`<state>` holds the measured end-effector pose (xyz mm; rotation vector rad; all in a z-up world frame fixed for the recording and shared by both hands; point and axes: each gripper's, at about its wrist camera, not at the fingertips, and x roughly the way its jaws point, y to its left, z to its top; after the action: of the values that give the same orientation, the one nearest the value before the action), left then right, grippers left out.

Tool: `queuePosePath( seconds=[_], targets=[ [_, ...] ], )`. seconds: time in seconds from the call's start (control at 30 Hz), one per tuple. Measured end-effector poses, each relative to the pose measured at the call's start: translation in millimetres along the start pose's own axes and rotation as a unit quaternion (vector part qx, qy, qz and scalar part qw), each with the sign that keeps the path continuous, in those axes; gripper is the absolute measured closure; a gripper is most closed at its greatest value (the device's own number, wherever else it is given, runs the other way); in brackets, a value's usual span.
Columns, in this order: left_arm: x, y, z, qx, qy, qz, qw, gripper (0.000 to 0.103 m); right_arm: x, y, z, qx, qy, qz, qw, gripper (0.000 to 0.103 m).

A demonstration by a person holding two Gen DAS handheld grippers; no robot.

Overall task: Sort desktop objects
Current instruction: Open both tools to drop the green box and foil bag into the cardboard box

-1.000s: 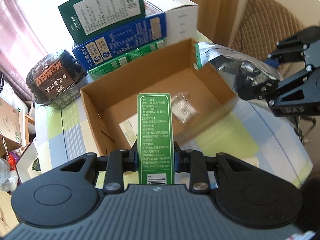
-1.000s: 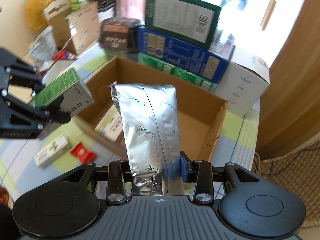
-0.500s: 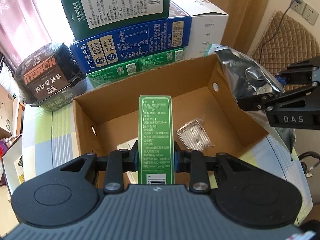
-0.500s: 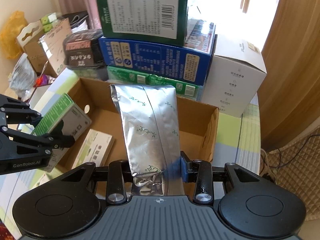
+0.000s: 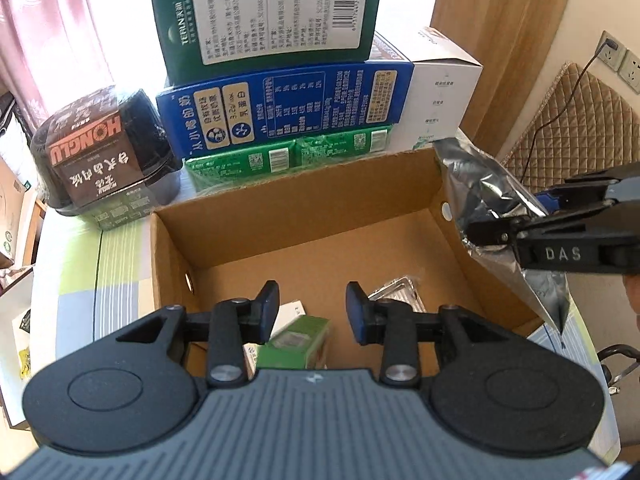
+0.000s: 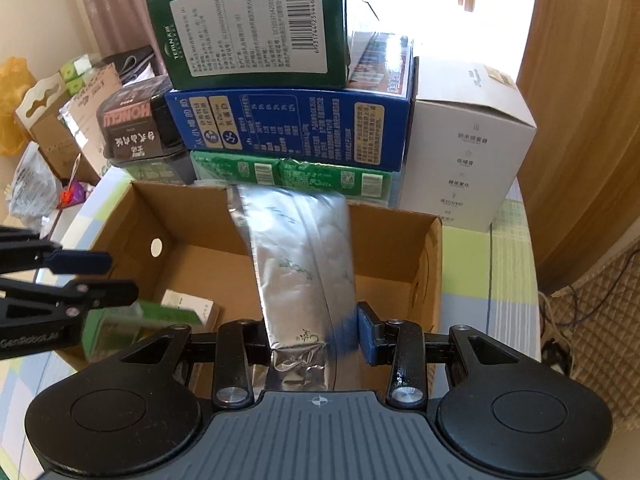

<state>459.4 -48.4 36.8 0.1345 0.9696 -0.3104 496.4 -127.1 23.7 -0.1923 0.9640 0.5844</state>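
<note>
Hovering over the cardboard box (image 5: 304, 216), the left gripper (image 5: 312, 312) spreads its jaws, the green carton (image 5: 294, 342) lying free just below them; the right gripper (image 6: 316, 332) beside it clamps a silver foil pouch (image 6: 304, 264).

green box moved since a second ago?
Yes. The green box has left the left gripper, whose jaws are opening, and dropped into the cardboard box, beside the white packet.

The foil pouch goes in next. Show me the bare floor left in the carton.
Bare floor runs along the carton's far wall and through its middle. The near end is crowded: green box, white box and blister pack. The foil pouch hangs over the right side.
</note>
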Motion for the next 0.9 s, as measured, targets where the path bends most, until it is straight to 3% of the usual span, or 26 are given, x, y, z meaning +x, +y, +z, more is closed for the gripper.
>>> queuePosePath(
  seconds=[0.17, 0.23, 0.3, 0.6, 0.9],
  targets=[
    [-3, 8, -11, -0.008, 0.0, -0.002, 1.0, 0.069, 1, -3, -3, 0.014, -0.006, 0.002, 1.0, 0.06],
    [-5, 10, -16, -0.006, 0.0, 0.0, 1.0, 0.067, -1, -4, -4, 0.015, -0.013, -0.001, 1.0, 0.05],
    [-8, 11, -20, -0.005, 0.001, 0.001, 1.0, 0.067, -9, -5, -5, 0.021, -0.028, 0.0, 0.999, 0.031],
    [-25, 14, -43, -0.01, 0.005, -0.001, 0.9999, 0.062, -40, 3, -10, 0.003, -0.044, -0.011, 0.999, 0.027],
    [-67, 15, -71, -0.024, -0.004, -0.002, 0.9997, 0.053, -79, 15, -52, -0.003, -0.038, -0.008, 0.999, 0.023]
  ],
)
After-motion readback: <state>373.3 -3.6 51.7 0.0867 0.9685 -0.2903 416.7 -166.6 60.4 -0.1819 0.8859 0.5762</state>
